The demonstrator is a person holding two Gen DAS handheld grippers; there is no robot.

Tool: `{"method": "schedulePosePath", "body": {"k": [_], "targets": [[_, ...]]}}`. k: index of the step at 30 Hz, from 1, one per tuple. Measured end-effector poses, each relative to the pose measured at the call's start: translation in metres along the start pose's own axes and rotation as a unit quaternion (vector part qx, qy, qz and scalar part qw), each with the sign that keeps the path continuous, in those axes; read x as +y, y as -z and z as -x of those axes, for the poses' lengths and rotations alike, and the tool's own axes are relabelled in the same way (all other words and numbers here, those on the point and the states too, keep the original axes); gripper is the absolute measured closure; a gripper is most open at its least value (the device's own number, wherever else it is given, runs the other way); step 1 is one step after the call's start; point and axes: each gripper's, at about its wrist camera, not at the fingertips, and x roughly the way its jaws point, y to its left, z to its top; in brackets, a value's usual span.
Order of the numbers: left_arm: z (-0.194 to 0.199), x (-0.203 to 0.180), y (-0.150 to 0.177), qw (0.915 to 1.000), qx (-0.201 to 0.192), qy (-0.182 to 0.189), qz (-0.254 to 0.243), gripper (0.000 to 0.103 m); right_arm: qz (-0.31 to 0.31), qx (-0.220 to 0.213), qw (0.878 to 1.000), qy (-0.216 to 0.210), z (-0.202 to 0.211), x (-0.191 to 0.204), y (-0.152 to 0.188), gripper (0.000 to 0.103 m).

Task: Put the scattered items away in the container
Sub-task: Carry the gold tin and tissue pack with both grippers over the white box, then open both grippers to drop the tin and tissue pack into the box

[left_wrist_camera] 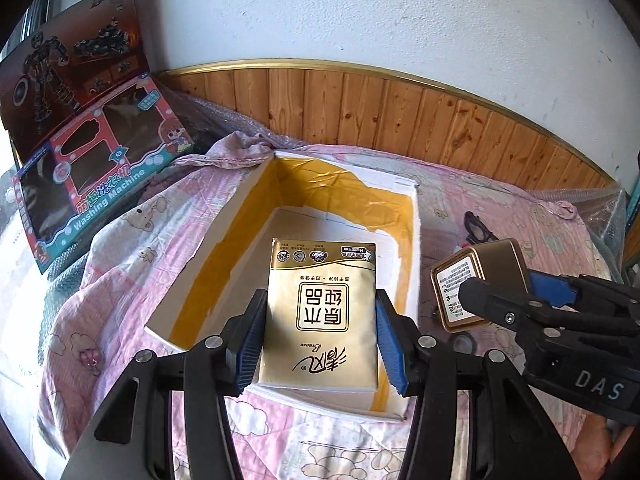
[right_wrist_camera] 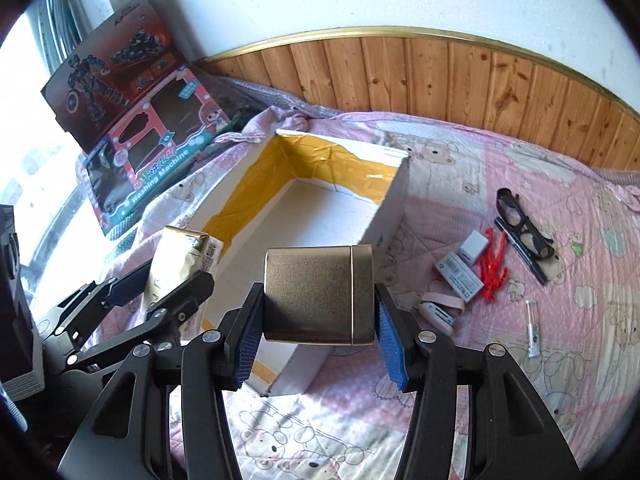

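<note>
Left gripper [left_wrist_camera: 320, 340]: holds the gold tissue pack [left_wrist_camera: 320, 316] over the white box [left_wrist_camera: 240, 204], middle of the frame.
Right gripper [right_wrist_camera: 318, 332]: holds the gold tin [right_wrist_camera: 316, 296] by the box's right wall.
Bed [right_wrist_camera: 500, 160]: glasses [right_wrist_camera: 520, 224] and small things lie at the right.

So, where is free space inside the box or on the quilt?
The box floor is bare from the yellow-taped far wall to its near end. The quilt between box and wood panelling is free. Crowded: the right side, around the glasses and red clip.

Bright daylight from the left — blown-out glare, fisheye-curved dark edges.
</note>
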Motion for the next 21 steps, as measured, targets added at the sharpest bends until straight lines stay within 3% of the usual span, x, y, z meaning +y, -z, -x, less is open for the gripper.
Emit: {"method": "schedulePosePath", "body": {"k": [5,13,17,21], "targets": [[-0.02,0.023,0.003,0.9995,0.02,-0.022,0.008,0.051,0.028,0.015,1.0,-0.002,-0.024,0.019,-0.003,0.048],[-0.049,0.045,0.014,0.998,0.053,-0.022,0.025,0.049,0.05,0.027,0.998,-0.009,-0.062,0.021,0.003,0.045],[-0.057,0.049,0.017,0.9975,0.055,-0.034,0.027,0.031,0.047,0.027,0.998,-0.02,-0.065,0.016,0.005,0.044],[-0.058,0.052,0.019,0.9974,0.056,-0.031,0.034,0.027,0.031,0.02,0.999,-0.032,-0.057,0.011,0.006,0.044]]}}
